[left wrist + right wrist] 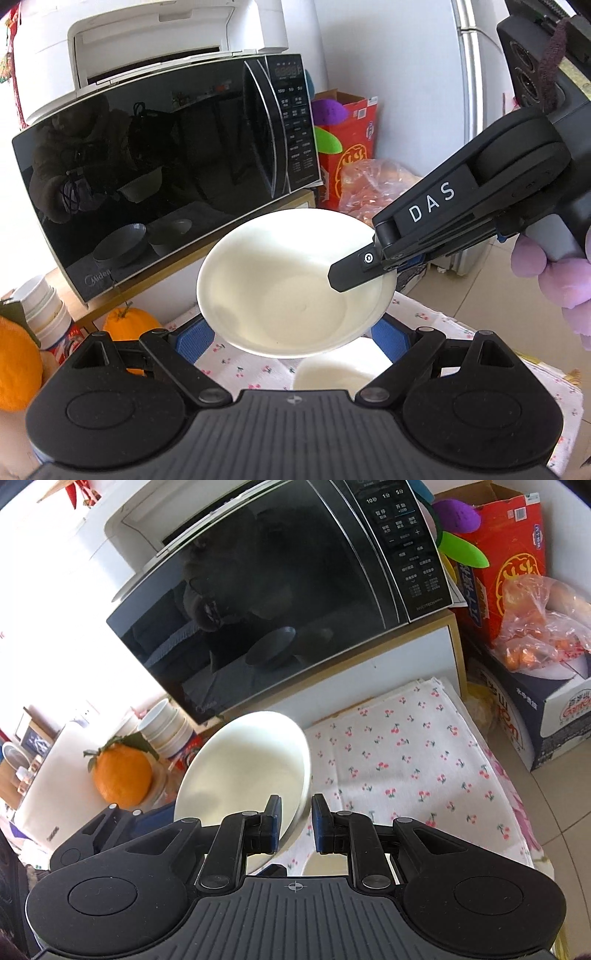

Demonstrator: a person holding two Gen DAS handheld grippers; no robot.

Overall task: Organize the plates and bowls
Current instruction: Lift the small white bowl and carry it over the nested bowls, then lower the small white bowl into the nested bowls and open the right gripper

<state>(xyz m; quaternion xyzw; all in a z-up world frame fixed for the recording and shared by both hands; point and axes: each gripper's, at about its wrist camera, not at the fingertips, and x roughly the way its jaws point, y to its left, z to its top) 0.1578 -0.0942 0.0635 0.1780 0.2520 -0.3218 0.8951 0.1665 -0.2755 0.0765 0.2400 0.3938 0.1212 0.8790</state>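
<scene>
A white bowl hangs tilted above the cherry-print cloth, in front of the microwave. My left gripper stands wide, with its blue pads against the two sides of the bowl's lower body. My right gripper is shut on the bowl's rim, one finger inside and one outside. In the left wrist view it comes in from the right. The same bowl shows in the right wrist view. A second white bowl sits on the cloth directly below, partly hidden.
A black microwave stands on a low cabinet just behind. An orange and stacked white cups are at the left. A red box, a bag of fruit and a dark carton are at the right.
</scene>
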